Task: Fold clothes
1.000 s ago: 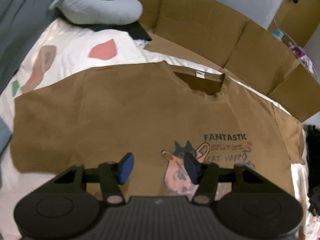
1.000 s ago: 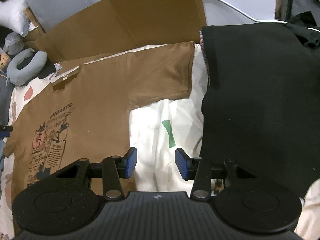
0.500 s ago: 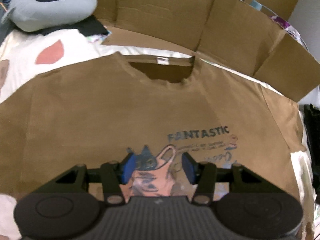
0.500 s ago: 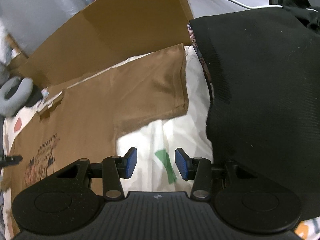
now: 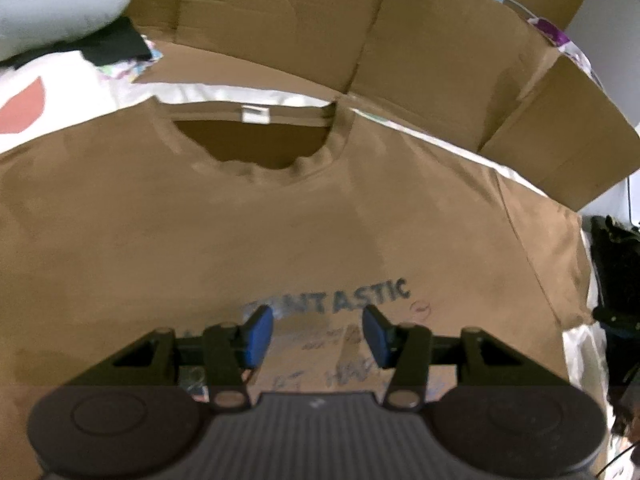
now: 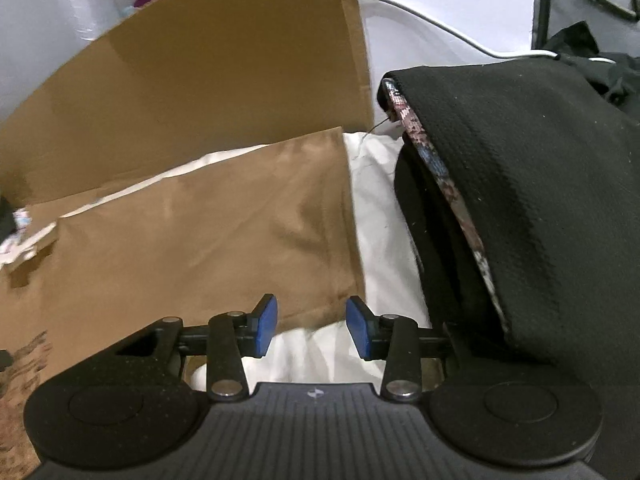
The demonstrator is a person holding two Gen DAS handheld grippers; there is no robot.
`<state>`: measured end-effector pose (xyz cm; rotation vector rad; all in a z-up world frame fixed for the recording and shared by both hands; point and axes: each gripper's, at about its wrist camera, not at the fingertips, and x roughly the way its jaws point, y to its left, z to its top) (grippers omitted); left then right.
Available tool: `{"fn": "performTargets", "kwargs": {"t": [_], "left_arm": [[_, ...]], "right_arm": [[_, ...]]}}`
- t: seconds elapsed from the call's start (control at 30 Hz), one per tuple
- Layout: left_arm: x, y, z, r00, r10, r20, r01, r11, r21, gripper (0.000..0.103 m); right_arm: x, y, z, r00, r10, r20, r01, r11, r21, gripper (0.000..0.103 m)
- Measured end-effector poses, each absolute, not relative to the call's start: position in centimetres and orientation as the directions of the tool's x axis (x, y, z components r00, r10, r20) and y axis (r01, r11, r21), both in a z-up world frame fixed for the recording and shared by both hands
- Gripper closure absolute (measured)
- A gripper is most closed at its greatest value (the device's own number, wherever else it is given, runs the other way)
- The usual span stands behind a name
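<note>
A brown T-shirt (image 5: 248, 232) lies flat, front up, on a white patterned sheet, its collar (image 5: 256, 156) toward the cardboard and blue "FANTASTIC" print on the chest. My left gripper (image 5: 318, 338) hovers open over that print, nothing between its blue pads. In the right wrist view the shirt's right sleeve (image 6: 248, 236) spreads ahead. My right gripper (image 6: 312, 326) is open just short of the sleeve's hem corner, over white sheet (image 6: 320, 356), holding nothing.
Flattened cardboard panels (image 5: 360, 36) stand behind the shirt. A grey neck pillow (image 5: 60, 4) lies at the far left. A black garment (image 6: 532, 208) with a patterned edge is draped close on the right, touching the right gripper's side.
Both grippers have moved forward and lower toward the shirt: the left from the belly print up to the chest lettering, the right toward the right sleeve's hem. Both stayed open.
</note>
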<state>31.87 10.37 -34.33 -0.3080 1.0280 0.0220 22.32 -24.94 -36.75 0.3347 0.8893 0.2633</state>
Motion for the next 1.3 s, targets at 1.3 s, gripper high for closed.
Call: {"fn": "performTargets", "kwargs": {"t": [1.3], "left_arm": [[41.3,-6.3,-35.1,0.350,-0.395,-0.849,0.288,0.908,-0.303,0.052]], "right_arm": [[23.3,-23.1,-39.4,0.646,0.204,-0.736,-0.106,0.978,0.179,0.098]]}}
